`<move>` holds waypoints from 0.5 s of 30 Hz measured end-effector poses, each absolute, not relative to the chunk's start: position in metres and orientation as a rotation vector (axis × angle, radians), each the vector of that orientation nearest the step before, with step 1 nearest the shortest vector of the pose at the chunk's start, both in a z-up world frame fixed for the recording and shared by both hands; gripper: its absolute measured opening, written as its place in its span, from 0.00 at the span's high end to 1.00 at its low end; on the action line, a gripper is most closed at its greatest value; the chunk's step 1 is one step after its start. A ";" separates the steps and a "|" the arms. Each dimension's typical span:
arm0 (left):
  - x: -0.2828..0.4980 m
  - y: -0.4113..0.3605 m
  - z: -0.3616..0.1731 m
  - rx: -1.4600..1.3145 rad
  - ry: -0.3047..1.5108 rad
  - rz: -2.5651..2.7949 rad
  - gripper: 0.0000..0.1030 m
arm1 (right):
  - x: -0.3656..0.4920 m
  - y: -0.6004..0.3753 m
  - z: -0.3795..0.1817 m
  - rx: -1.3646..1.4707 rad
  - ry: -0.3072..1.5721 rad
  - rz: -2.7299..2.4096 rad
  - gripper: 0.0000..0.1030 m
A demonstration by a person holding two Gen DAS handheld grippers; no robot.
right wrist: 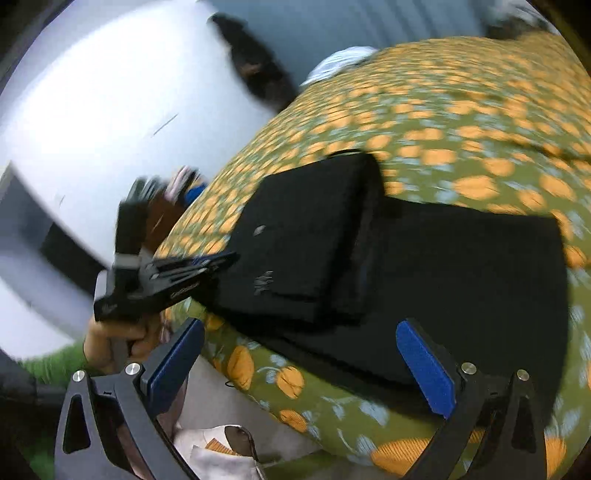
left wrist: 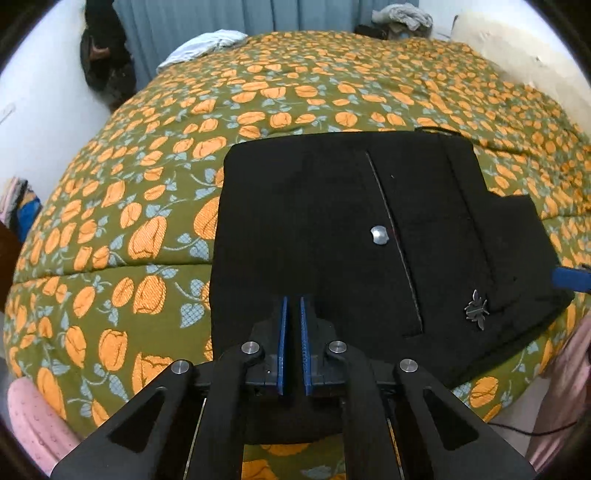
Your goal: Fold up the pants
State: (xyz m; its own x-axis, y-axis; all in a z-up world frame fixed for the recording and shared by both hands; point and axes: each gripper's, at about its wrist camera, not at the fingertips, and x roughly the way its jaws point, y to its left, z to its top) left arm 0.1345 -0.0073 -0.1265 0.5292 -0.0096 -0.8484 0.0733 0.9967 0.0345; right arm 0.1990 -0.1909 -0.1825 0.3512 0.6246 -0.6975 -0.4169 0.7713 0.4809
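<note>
The black pants lie folded into a thick rectangle on the bed, with a silver button and a small metal emblem on top. My left gripper rests over the near edge of the pants with its blue pads nearly together; no cloth shows between them. In the right wrist view the pants show a folded upper layer over a wider lower layer. My right gripper is wide open above the bed's near edge, just short of the pants. The left gripper shows there at the pants' left edge.
The bed has a green quilt with orange flowers. White cloth and a clothes pile lie at the far end. A pink item sits at the near left. A white wall and clutter are beside the bed.
</note>
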 end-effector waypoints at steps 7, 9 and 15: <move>0.131 0.000 -0.130 -0.016 1.012 -0.064 0.91 | 0.238 -0.160 -0.209 0.088 1.089 0.756 0.08; 0.131 -0.002 -0.131 -0.006 1.008 -0.061 0.91 | 0.245 -0.156 -0.217 0.083 1.136 0.796 0.13; 0.132 -0.001 -0.133 -0.007 1.010 -0.055 0.90 | 0.251 -0.166 -0.213 0.245 1.176 0.948 0.17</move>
